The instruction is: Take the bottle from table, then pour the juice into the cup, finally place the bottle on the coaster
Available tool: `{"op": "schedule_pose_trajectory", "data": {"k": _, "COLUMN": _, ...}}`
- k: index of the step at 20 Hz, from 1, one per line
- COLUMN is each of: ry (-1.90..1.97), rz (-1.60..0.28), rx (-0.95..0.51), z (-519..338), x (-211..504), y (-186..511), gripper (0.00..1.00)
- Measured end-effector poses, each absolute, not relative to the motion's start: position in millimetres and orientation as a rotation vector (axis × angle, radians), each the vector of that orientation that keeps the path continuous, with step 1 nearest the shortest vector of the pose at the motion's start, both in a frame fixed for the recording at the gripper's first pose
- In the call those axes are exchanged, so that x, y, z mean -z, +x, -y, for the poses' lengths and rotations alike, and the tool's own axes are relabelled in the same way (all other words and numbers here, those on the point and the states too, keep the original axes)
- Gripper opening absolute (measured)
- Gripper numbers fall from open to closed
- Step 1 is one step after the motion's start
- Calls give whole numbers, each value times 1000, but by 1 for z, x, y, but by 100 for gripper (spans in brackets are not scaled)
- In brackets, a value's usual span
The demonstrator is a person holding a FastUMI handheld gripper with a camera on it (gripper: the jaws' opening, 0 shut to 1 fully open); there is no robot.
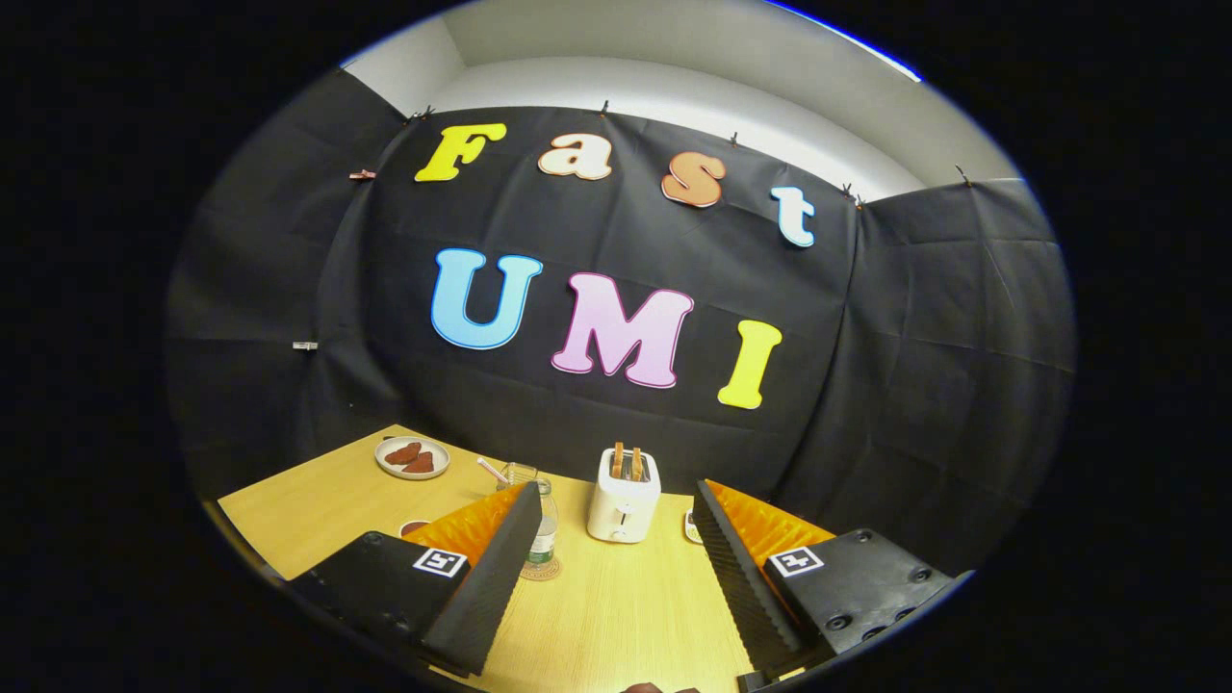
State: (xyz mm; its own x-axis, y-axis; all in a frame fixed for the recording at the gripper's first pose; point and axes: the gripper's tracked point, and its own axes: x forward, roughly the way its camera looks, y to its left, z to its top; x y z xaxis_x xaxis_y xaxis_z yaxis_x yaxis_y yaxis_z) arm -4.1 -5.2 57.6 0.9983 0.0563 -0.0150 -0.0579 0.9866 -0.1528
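Gripper (608,568) has its fingers spread wide with nothing between them, hovering above the light wooden table (318,510).

The small clear plastic bottle with a green label (543,529) stands upright just beside the left finger's tip, partly hidden by it. It sits on a round brown woven coaster (544,571), touching it. Judged from that, the place step looks done and the gripper is free of the bottle.

The clear glass cup with a stirrer in it (516,474) stands just beyond the bottle. Its fill level is too small to tell, so the pour can't be confirmed.

The white two-slot toaster with toast in it (624,496) stands ahead between the fingers. The round plate with two dark red pieces (412,457) sits well apart, beyond the left finger.

Writing: bottle label unreadable. Square black-and-white markers on both finger bases, no legible text.
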Motion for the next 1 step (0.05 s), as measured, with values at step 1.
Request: {"op": "schedule_pose_trajectory", "data": {"k": 1, "ry": -148, "rz": -11, "rx": -45, "z": 11, "x": -57, "y": -4, "gripper": 98}}
